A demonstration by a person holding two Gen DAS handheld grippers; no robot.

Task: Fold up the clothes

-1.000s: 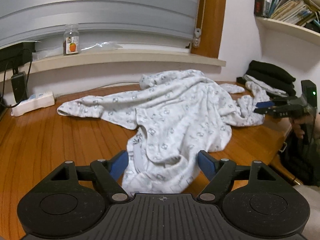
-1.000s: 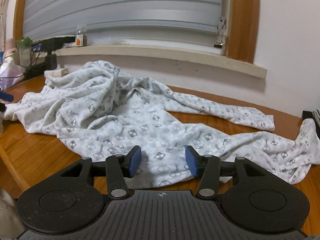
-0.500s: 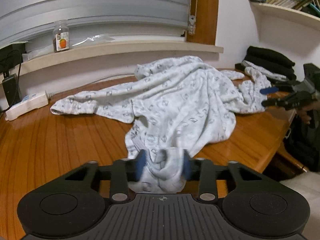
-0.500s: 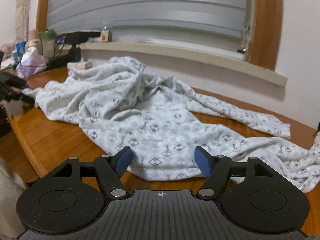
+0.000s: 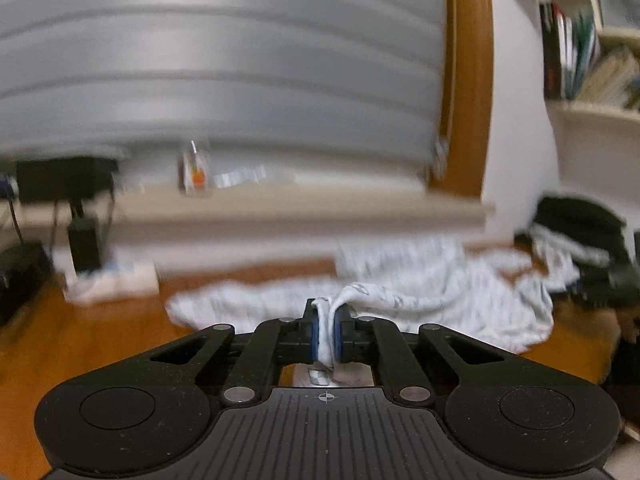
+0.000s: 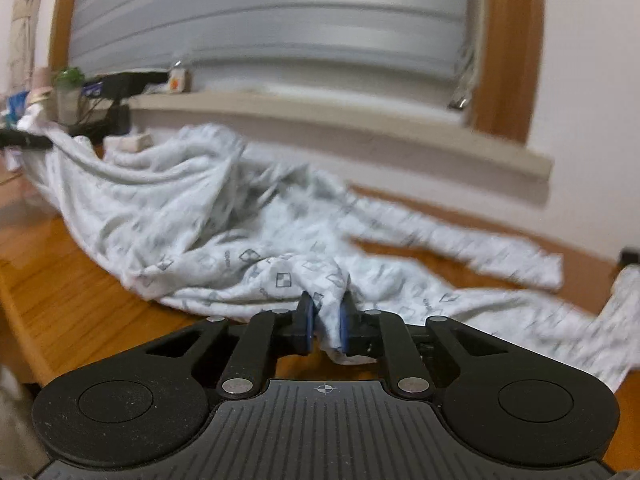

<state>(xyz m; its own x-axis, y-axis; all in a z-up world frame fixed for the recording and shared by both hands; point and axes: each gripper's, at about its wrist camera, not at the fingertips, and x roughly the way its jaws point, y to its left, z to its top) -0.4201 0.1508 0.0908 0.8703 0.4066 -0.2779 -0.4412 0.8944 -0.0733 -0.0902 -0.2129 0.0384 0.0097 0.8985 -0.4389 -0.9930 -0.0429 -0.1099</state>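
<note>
A white garment with a grey square print [image 5: 440, 292] lies crumpled on the wooden table [image 5: 80, 344]. My left gripper [image 5: 327, 316] is closing its jaws, and the blue pads pinch a bunched fold of the garment's near edge, lifted a little off the table. In the right wrist view the garment [image 6: 200, 208] spreads left and a long sleeve runs right. My right gripper [image 6: 326, 314] is also closing, its pads pressing a fold of the cloth near the table's front edge. The left gripper [image 6: 24, 142] shows at the far left, with cloth stretched from it.
A windowsill holds a small jar [image 5: 195, 170]. A white power strip [image 5: 112, 280] and black adapters sit at the table's back left. Dark folded clothes [image 5: 576, 216] are stacked at the back right under a bookshelf [image 5: 592, 72]. A potted plant [image 6: 70, 80] stands far left.
Both grippers went from open around the cloth to pinching it. The left gripper rose and tilted up, pulling its fold off the table. The right gripper stayed nearly in place.
</note>
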